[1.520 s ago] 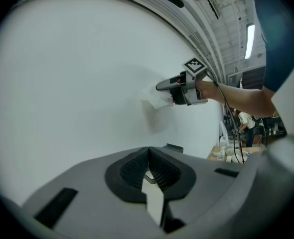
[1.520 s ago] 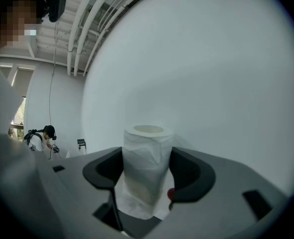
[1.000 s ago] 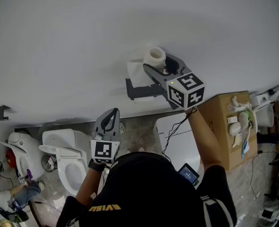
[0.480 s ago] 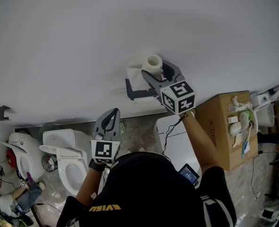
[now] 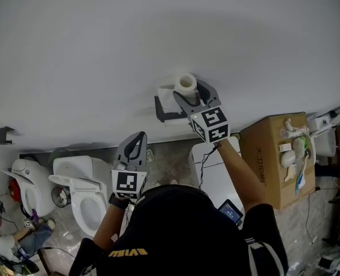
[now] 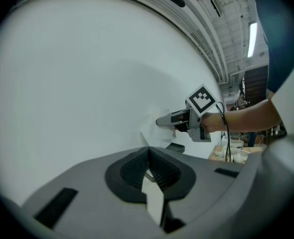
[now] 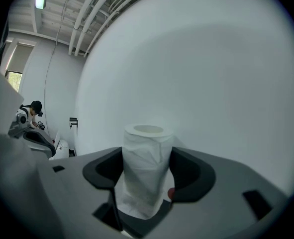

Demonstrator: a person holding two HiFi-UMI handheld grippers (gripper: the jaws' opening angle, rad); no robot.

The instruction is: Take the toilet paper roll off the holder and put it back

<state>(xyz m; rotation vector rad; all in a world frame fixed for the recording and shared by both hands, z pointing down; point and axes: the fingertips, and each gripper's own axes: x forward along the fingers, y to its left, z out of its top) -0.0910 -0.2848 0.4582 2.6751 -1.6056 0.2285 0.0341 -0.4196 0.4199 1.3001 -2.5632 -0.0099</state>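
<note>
Right tongs (image 5: pixel 188 92) clamped on toilet paper roll (image 7: pixel 147 169), long axis upright, hollow core facing up, just above wall holder (image 5: pixel 168 115); left tongs (image 6: pixel 149 159) closed, empty.

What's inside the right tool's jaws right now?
The toilet paper roll stands upright in the right tool, pads pressed on both sides, hollow core open at the top. Its lower end is covered by the tool's body, so nothing beneath it can be seen.
</note>
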